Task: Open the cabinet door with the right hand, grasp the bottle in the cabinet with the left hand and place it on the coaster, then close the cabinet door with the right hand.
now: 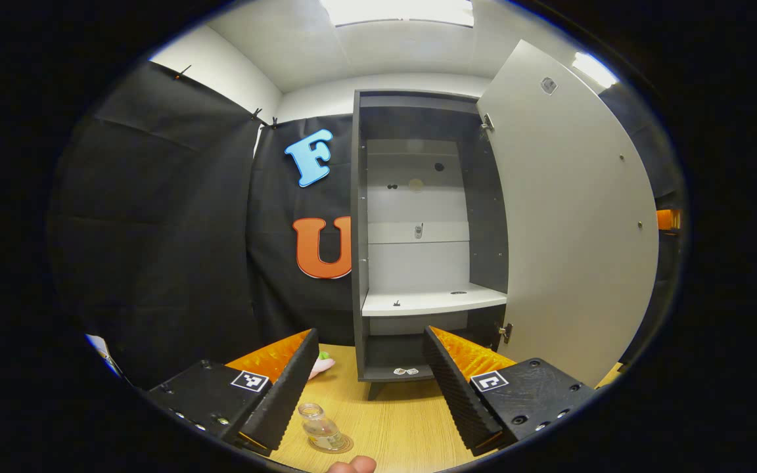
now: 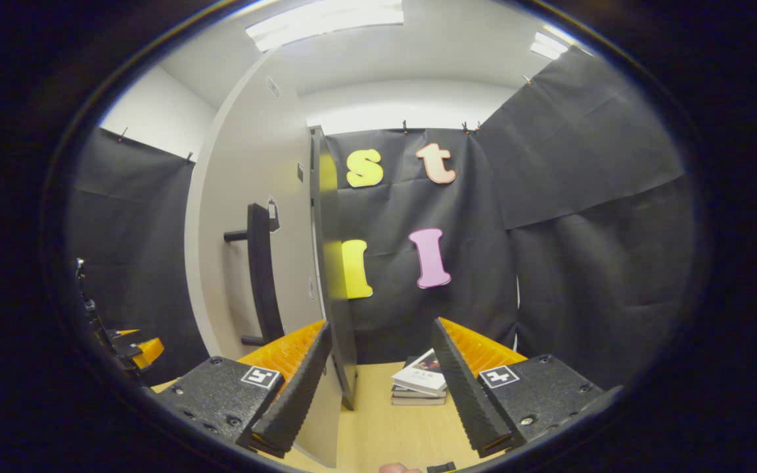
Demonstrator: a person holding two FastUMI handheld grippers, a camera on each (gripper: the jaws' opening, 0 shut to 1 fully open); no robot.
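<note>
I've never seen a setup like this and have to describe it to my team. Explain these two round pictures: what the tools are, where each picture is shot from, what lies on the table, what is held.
A person holds a two-finger gripper in each hand, and a camera rides on each one, looking forward along its fingers. In the left gripper view, the left gripper faces a cabinet with its door swung open. Below, a small clear bottle stands on a round coaster on the wooden table. In the right gripper view, the right gripper sits by the door's edge, near its dark handle; books are stacked on the table. Both sets of jaws are open and hold nothing.
</note>
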